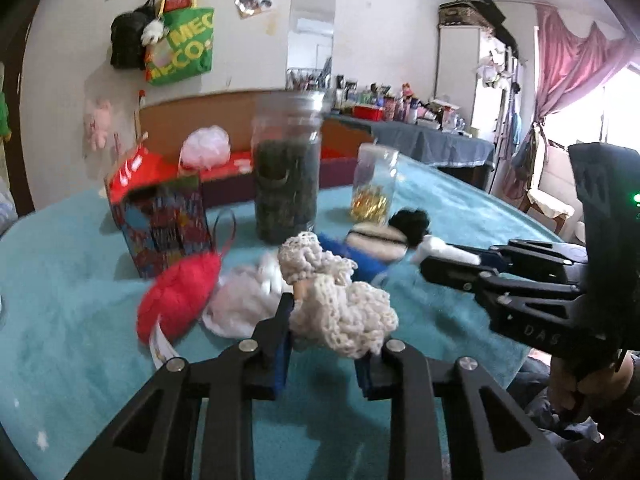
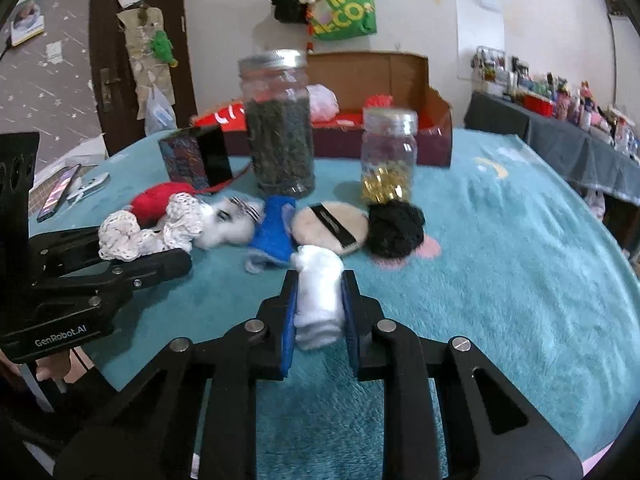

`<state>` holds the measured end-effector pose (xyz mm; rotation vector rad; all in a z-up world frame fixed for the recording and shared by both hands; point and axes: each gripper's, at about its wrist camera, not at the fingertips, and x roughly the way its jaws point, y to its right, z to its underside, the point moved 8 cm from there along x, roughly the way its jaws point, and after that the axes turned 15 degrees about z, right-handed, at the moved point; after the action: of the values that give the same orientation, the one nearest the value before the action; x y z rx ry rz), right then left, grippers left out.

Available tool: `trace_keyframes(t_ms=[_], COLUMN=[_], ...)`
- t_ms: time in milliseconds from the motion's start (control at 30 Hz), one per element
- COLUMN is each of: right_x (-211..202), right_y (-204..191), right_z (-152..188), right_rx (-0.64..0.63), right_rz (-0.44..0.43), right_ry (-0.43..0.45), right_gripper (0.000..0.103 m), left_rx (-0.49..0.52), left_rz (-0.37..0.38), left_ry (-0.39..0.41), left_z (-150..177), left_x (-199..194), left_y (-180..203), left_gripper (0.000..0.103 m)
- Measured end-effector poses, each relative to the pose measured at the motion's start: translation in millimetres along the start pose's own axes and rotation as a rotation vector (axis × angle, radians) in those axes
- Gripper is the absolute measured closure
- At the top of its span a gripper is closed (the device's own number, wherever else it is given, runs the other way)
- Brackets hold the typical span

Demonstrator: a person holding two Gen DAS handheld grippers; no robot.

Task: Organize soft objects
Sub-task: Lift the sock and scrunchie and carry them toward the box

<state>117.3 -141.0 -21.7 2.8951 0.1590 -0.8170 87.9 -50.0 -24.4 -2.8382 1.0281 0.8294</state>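
Note:
My left gripper (image 1: 326, 330) is shut on a cream crocheted doll (image 1: 340, 304), which also shows in the right wrist view (image 2: 152, 228). My right gripper (image 2: 320, 300) is shut on a rolled white cloth (image 2: 318, 304), whose end shows in the left wrist view (image 1: 444, 252). On the teal blanket (image 2: 500, 260) lie a red fuzzy ball (image 1: 180, 296), a white plush (image 2: 228, 224), a blue cloth (image 2: 274, 236), a beige powder puff (image 2: 328, 226) and a black pom (image 2: 396, 230). An open cardboard box (image 2: 400, 92) with red lining stands behind.
A tall jar of dark contents (image 2: 280, 128) and a small jar with gold pieces (image 2: 388, 156) stand mid-table. A colourful small box (image 1: 164, 224) stands left. A phone (image 2: 58, 192) lies at the left edge. A cluttered grey-covered table (image 2: 560, 128) stands to the right.

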Motion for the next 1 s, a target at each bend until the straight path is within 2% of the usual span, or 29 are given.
trace_keyframes(t_ms=[100, 233, 533, 833, 1000], right_x=[-6.4, -5.4, 1.4, -0.1, 4.2], right_y=[-5.4, -9.4, -7.2, 16.9, 42.8], right_z=[-11.1, -21.8, -24.7, -32.1, -34.7], right_rx=[0.003, 0.014, 0.039, 0.060, 0.094], right_rz=[-0.023, -0.043, -0.062, -0.017, 0.016], right_ry=[0.025, 0.037, 0.007, -0.006, -0.037], right_gripper=[0.084, 0.084, 0.084, 0.084, 0.084], left_rx=[0.017, 0.029, -0.036, -0.110, -0.154], left_rz=[0.020, 0.012, 0.009, -0.038, -0.107], left_ry=[0.013, 0.012, 0.002, 0.004, -0.019], left_z=[-10.7, -16.6, -16.2, -24.7, -24.3], left_x=[-3.1, -1.6, -6.4, -39.4, -57.4], left_y=[4.1, 0.6, -16.0, -53.0, -87.3], left_gripper=[0.075, 0.075, 0.075, 0.075, 0.075])
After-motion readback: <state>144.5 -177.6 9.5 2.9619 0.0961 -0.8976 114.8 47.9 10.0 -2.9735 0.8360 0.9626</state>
